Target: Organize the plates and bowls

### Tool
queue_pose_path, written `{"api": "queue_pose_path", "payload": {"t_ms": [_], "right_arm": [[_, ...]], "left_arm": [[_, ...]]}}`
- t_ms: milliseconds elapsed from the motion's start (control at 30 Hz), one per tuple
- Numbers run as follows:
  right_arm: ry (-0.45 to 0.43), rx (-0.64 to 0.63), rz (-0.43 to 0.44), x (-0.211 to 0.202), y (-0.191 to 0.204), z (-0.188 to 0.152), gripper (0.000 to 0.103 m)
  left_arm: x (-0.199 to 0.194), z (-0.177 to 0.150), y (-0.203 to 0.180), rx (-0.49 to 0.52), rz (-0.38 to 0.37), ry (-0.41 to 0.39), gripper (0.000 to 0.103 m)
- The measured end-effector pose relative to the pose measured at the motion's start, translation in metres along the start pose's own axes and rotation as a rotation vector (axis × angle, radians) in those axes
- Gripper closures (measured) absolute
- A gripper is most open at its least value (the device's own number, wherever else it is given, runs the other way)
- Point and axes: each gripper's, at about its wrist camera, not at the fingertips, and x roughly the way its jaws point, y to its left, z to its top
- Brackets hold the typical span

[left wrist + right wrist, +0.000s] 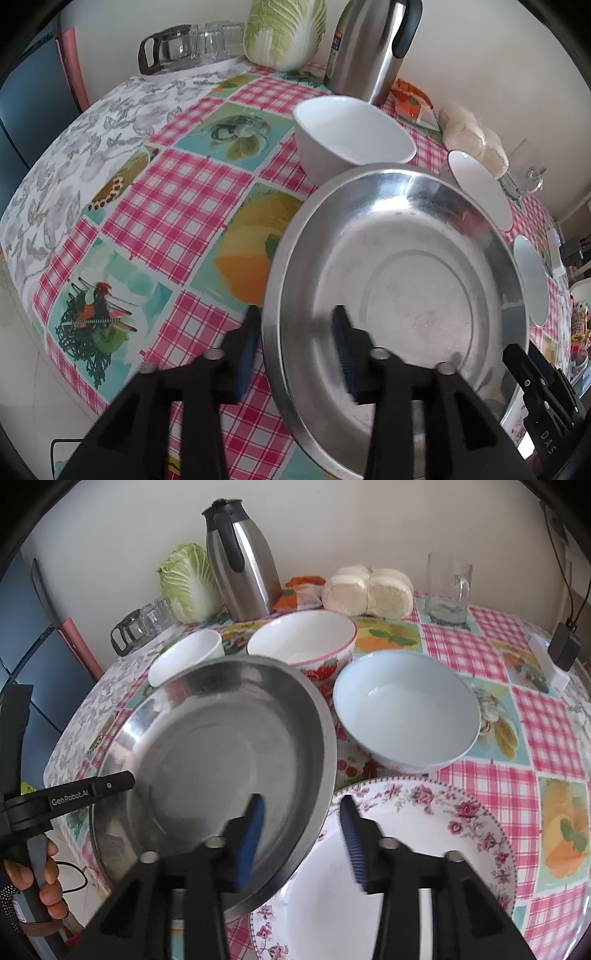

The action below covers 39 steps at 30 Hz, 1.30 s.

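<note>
A steel plate [399, 280] [221, 746] is held tilted above the table between both grippers. My left gripper [295, 343] straddles its left rim, jaws apart with the rim between them. My right gripper [301, 830] straddles its right rim the same way, wide apart. A floral plate [417, 853] lies under the right gripper. A white bowl [351, 133] [184, 653], a strawberry-patterned bowl [306, 642] and a pale blue bowl [406, 716] stand behind the steel plate.
At the back stand a steel thermos [240, 565], a cabbage [188, 583], glass cups [192, 44], steamed buns [369, 590] and a glass mug [447, 587]. The checked tablecloth [173, 206] covers the table; its edge curves at left.
</note>
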Motion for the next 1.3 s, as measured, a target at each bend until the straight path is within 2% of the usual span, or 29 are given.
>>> {"api": "queue_pose_path", "payload": {"t_ms": [67,233,267,333,567,733,1000,1133,1300], "right_arm": [[-0.017,-0.005,-0.001,-0.005,0.001,0.003,0.052],[-0.071,-0.023,-0.029,-0.02,0.004,0.009,0.04],[-0.082,-0.024,-0.033,-0.023,0.005,0.009,0.034],[-0.104,-0.027,-0.038,-0.029,0.006,0.011,0.025],[-0.131,-0.031,-0.072,-0.035,0.007,0.013,0.0],[-0.151,0.0,-0.087,-0.039,0.001,0.014,0.0],[-0.159,0.033,-0.081,-0.041,-0.004,0.013,0.0],[-0.168,0.048,-0.074,-0.045,-0.006,0.012,0.0],[-0.177,0.072,-0.082,-0.054,-0.015,0.009,0.0]], "left_arm": [[-0.005,0.001,-0.001,0.003,-0.002,-0.019,0.054],[-0.015,0.003,-0.006,0.026,0.023,-0.066,0.039],[-0.017,0.003,-0.007,0.034,0.032,-0.077,0.035],[-0.02,0.004,-0.01,0.05,0.05,-0.099,0.017],[-0.031,0.004,-0.012,0.083,0.115,-0.185,0.009],[-0.04,0.006,-0.008,0.061,0.13,-0.237,0.009],[-0.057,0.004,-0.019,0.083,0.078,-0.305,0.008],[-0.071,0.001,-0.026,0.082,0.02,-0.355,0.008],[-0.092,-0.007,-0.045,0.121,-0.108,-0.415,0.008]]}}
